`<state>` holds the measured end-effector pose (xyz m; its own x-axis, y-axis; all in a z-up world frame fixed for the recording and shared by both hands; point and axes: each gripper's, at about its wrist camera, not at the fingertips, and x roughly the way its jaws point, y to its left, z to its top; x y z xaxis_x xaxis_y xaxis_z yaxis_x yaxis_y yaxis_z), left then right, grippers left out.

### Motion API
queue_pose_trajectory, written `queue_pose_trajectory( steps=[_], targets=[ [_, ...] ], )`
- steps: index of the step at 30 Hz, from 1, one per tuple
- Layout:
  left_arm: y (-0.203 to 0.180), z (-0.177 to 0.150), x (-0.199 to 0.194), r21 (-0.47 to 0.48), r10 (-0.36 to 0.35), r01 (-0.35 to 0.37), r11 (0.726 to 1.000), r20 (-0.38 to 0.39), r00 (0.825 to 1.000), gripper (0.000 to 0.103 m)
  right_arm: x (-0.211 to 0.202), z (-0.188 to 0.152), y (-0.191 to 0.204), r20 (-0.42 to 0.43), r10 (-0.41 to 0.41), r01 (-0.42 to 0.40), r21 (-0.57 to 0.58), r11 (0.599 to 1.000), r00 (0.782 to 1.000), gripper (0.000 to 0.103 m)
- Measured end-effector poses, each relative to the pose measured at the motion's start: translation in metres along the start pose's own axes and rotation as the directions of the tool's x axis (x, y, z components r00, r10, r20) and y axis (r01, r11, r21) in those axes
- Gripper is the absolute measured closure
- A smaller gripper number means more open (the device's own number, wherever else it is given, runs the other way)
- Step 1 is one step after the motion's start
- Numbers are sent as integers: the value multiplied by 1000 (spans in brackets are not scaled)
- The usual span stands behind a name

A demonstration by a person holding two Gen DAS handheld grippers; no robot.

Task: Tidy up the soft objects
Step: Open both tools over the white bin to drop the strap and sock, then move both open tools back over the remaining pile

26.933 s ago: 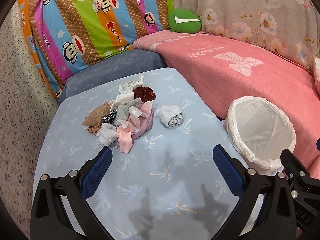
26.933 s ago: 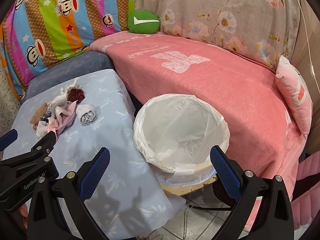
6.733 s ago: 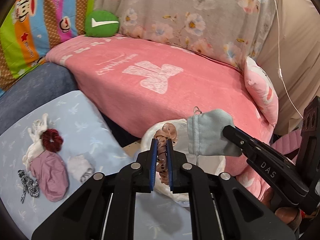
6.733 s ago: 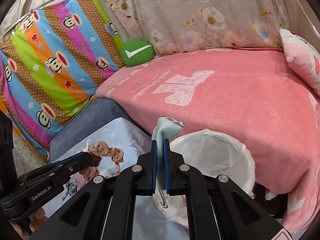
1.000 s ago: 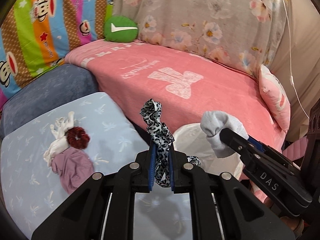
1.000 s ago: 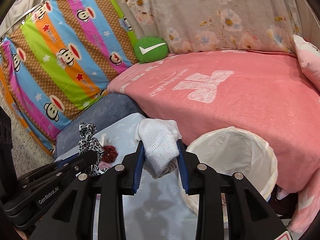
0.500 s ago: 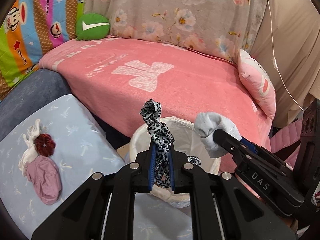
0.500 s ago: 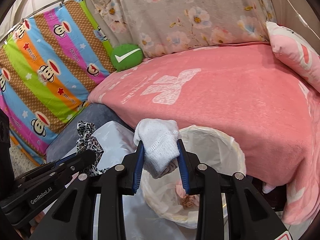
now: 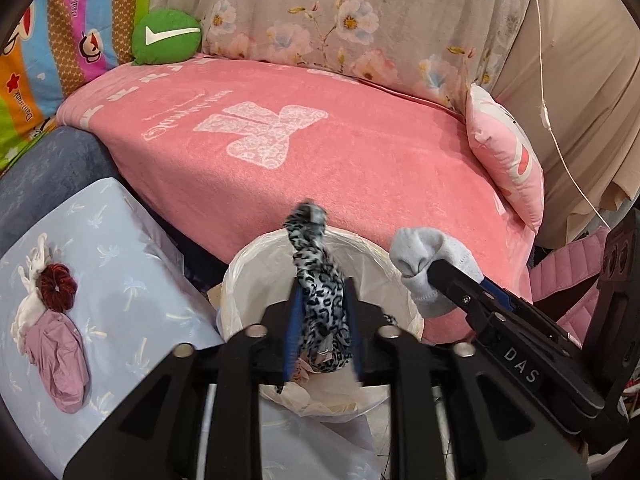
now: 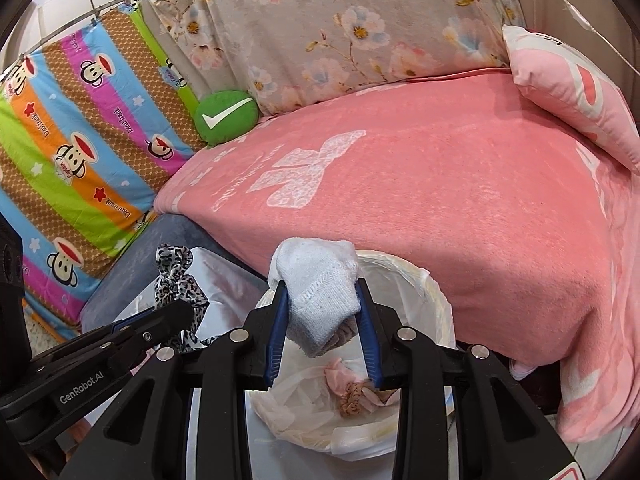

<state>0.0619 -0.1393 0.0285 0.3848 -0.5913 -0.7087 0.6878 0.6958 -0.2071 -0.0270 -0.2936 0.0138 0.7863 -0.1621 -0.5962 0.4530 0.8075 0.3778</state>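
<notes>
Carried over from the blue tabletop since a second ago, both held items, now above the white-lined bin (image 9: 240, 280) beside the pink blanket (image 9: 280, 152). Left gripper (image 9: 320, 332): jaws opening, blue pads parted a little with the leopard-print scrunchie (image 9: 316, 280) still upright between them, over the bin's mouth; whether the pads still press on it, cannot tell for sure. Right gripper (image 10: 324, 332): jaws easing open, yet touching both sides of the rolled white sock (image 10: 320, 292), held above the bin's near rim (image 10: 432, 280). Down inside the liner, a pink cloth and a tan scrunchie (image 10: 352, 396). Left behind on the palm-print table cover (image 9: 132, 280): a dark red scrunchie (image 9: 56, 286), a white piece under it, and a mauve cloth (image 9: 60, 360) just beside. Green check-mark cushion (image 9: 166, 36) at the far back.
</notes>
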Motion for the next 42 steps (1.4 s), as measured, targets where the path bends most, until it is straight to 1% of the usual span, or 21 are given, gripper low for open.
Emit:
queue_pose_trajectory(
  steps=[3,4,5,8,13,14,15,29,36,38,42],
  targets=[
    [1,0,-1,-6,9,-9,1000,19,1000,62,2,1,-3,0,-2,2,-1,1000,1000,68],
    [1,0,-2,-9,14,-14,1000,22,1000,54,2,1,-3,0,-3,3,0,1000,1000,68],
    [2,1,-2,-12,19,-18,1000,27,999,52,2,1,-4,3,-4,4,3,1000,1000,68],
    [5,2,-4,-17,26,-25,1000,35,999,51,3,0,-1,4,-5,5,-1,1000,1000,67],
    [11,2,-7,-25,44,-43,999,40,998,51,2,-2,6,19,-2,2,-10,1000,1000,58],
    [12,1,-7,-27,49,-48,999,39,998,51,2,-2,6,18,-1,1,-11,1000,1000,54],
    [13,0,-8,-27,52,-51,998,40,998,51,3,-2,7,16,1,-1,-14,1000,1000,53],
    [40,-6,-22,-86,77,-72,994,59,995,51,4,-4,28,8,16,-15,-52,999,1000,53],
    [65,-13,-30,-141,107,-97,985,61,992,49,6,-10,49,-8,36,-36,-89,995,999,52],
    [74,-16,-34,-160,120,-108,981,64,991,47,6,-12,55,-13,41,-42,-100,994,999,52],
    [90,-21,-41,-189,143,-127,974,72,987,45,8,-17,75,-24,56,-59,-132,989,998,52]
  ],
)
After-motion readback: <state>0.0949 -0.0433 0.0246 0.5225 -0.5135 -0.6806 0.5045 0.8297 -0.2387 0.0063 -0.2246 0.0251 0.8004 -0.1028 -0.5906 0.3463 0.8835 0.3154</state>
